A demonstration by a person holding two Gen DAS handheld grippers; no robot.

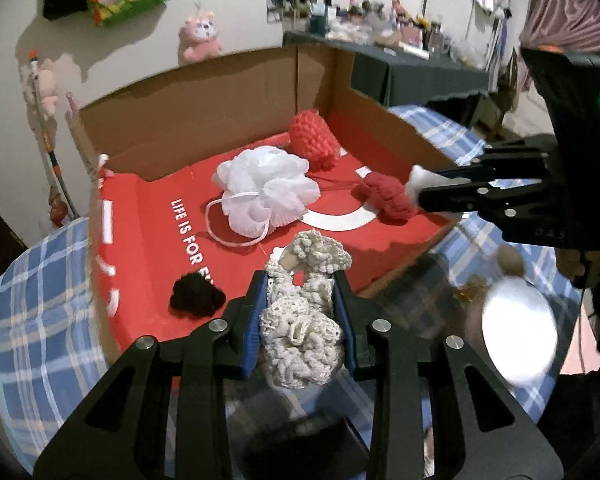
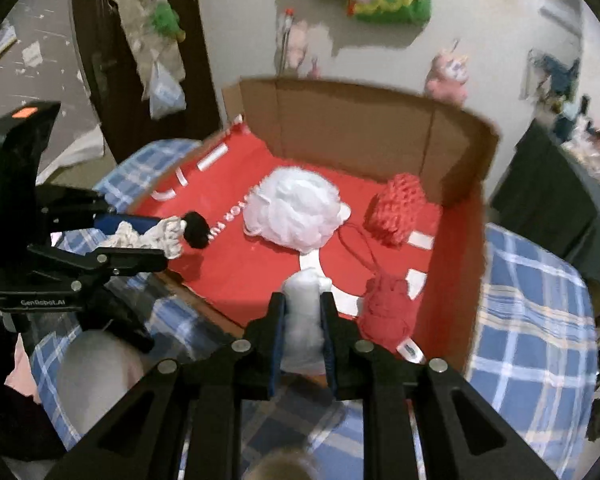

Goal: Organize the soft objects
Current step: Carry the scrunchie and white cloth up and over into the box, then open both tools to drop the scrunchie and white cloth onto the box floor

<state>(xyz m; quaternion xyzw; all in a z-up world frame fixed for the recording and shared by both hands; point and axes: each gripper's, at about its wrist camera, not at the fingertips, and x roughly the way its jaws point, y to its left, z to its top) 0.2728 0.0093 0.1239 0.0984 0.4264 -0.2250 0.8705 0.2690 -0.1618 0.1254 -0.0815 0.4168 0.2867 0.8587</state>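
A cardboard box (image 1: 204, 96) with a red floor (image 2: 260, 268) lies open on a blue plaid bed. Inside it rest a white mesh pouf (image 1: 266, 190), a red crocheted piece (image 1: 312, 140), a red yarn ball (image 1: 388, 198) and a small black yarn tuft (image 1: 196, 300). My left gripper (image 1: 300, 284) is shut on a cream crocheted piece (image 1: 300, 336), held over the box's near edge. My right gripper (image 2: 303, 300) is shut on a soft white object (image 2: 304, 320), also at the box's near edge; in the left wrist view it comes in from the right (image 1: 416, 188).
The plaid bedcover (image 1: 40, 320) surrounds the box. A round white blurred object (image 1: 518, 336) lies on the bed right of my left gripper. A dark table (image 1: 420, 68) with clutter stands behind. Plush toys hang on the wall.
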